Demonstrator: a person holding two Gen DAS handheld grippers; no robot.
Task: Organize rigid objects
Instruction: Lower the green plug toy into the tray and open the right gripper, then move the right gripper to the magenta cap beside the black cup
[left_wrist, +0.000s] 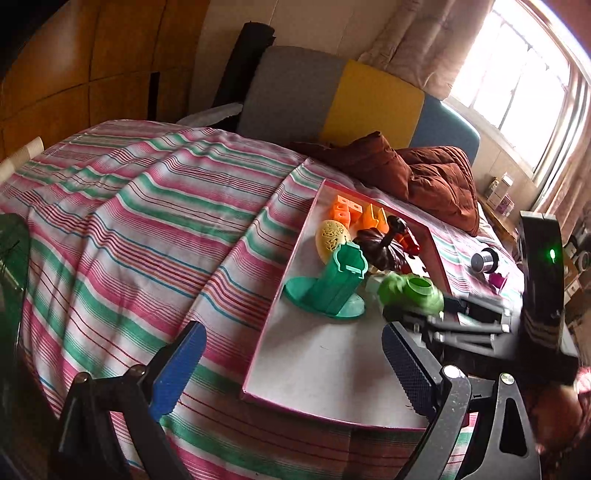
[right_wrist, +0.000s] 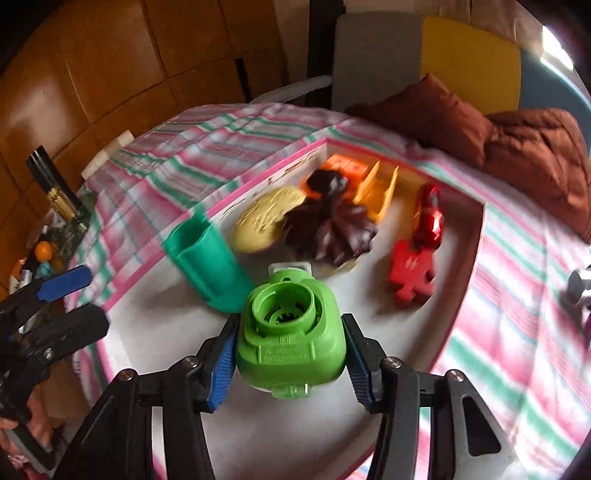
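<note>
Your right claw (right_wrist: 290, 354) grips the green plastic piece (right_wrist: 291, 328) by its sides, held over the near end of the pink-rimmed tray (right_wrist: 162, 258). Just ahead of it stand the teal holder (right_wrist: 210, 266) and the dark pumpkin (right_wrist: 328, 229); lower carelessly and you could knock them over. Its rounded sides may slip between the pads. Your left claw (left_wrist: 291, 373), off to the left, hangs open and empty.

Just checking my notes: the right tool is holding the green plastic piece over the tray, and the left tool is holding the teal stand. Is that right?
Not quite. The right tool does hold the green plastic piece over the tray, but the left tool is open and empty; the teal stand sits in the tray, as the left wrist view shows.
</note>
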